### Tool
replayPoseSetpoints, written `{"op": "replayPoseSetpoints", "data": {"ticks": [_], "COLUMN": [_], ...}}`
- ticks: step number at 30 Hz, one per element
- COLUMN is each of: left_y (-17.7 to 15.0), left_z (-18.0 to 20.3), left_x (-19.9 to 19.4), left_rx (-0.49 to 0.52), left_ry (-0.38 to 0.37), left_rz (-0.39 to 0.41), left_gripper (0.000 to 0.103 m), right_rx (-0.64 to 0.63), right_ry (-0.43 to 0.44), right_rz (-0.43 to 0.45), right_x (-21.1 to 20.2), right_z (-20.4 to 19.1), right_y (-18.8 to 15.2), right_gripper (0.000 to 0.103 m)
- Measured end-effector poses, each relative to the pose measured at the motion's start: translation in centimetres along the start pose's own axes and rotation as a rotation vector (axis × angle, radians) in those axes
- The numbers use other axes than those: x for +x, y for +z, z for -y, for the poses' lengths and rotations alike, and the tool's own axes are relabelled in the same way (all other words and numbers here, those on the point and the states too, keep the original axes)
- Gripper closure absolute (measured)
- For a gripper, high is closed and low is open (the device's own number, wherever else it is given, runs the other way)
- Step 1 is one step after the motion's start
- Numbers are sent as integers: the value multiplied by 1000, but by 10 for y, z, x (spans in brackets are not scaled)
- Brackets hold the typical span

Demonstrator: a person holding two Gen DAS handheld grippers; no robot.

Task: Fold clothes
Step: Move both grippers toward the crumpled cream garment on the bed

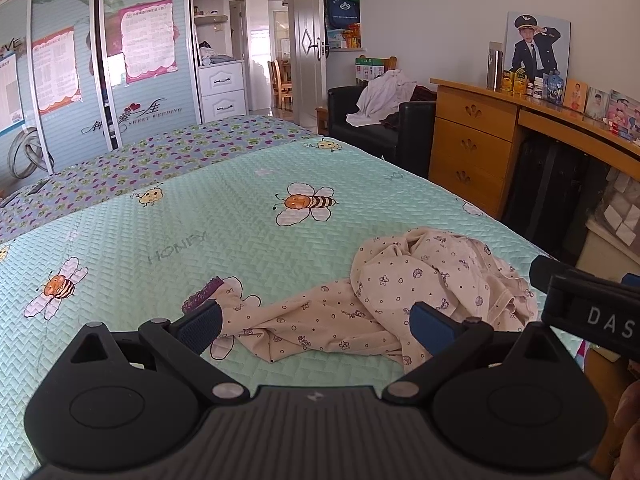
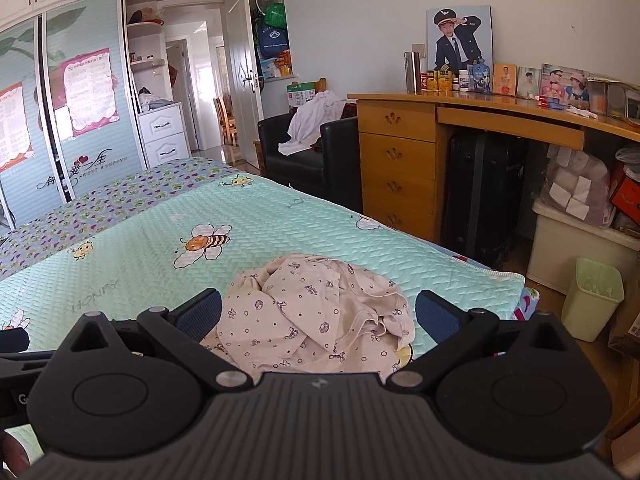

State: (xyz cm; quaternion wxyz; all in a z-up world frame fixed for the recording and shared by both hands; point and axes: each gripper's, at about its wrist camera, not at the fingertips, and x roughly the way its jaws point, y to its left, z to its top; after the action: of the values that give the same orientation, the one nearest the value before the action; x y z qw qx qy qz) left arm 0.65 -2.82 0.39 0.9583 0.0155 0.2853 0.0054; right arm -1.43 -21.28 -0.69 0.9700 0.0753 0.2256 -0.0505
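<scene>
On the bedspread (image 1: 200, 216), the floral garment (image 1: 400, 292) lies crumpled.

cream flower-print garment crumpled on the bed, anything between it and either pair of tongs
Nothing visible. The crumpled cream flower-print garment lies on the mint bee-print quilt, directly ahead of the open right tongs and open left tongs, with only bare quilt around it.

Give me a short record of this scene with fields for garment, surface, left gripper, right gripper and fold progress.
garment: cream printed garment, crumpled, one part stretched out leftward
surface: mint bee-print bedspread
left gripper: left gripper open, over the stretched part
right gripper: right gripper open, over the bunched part
fold progress: not started
</scene>
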Motion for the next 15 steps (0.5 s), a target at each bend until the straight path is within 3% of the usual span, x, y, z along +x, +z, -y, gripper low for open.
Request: {"op": "replayPoseSetpoints", "data": {"ticks": [15], "left_y": [-4], "left_z": [1], "left_x": [7], "left_rx": [1], "left_ry": [3], "left_rz": [-23], "left_gripper": [0], "right_rx": [2], "right_ry": [-3], "right_rz": [-24], "right_x": [10], "right_z": [-2], "right_y": [-5], "right_gripper": [1]}}
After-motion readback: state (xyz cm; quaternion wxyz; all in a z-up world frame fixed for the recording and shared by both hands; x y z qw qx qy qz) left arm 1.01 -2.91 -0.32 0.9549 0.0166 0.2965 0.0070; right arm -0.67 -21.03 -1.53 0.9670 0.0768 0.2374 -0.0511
